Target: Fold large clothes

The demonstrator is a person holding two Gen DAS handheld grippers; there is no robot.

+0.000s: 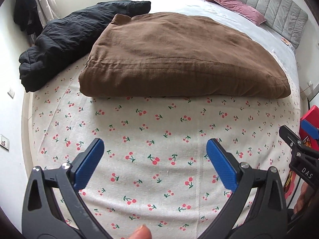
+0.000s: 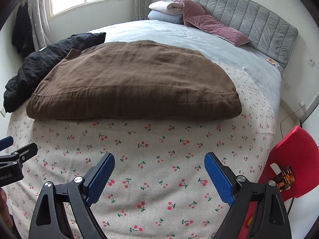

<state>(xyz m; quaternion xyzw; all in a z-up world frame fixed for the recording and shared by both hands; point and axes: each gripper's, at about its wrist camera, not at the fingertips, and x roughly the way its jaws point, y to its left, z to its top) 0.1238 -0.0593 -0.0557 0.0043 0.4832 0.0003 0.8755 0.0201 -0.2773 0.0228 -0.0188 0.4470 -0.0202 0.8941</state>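
Our left gripper (image 1: 155, 151) hovers over the cherry-print sheet (image 1: 139, 131) with its blue pads spread wide, holding nothing — our right gripper (image 2: 159, 166) does the same just beside it. Ahead of both, we see the brown garment (image 1: 171, 59) lying folded in a thick slab on the bed, its near edge toward us — a crumpled black garment (image 1: 65, 35) touches its far left corner.

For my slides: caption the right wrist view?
Open right gripper above cherry-print sheet, facing folded brown garment beside crumpled black jacket.
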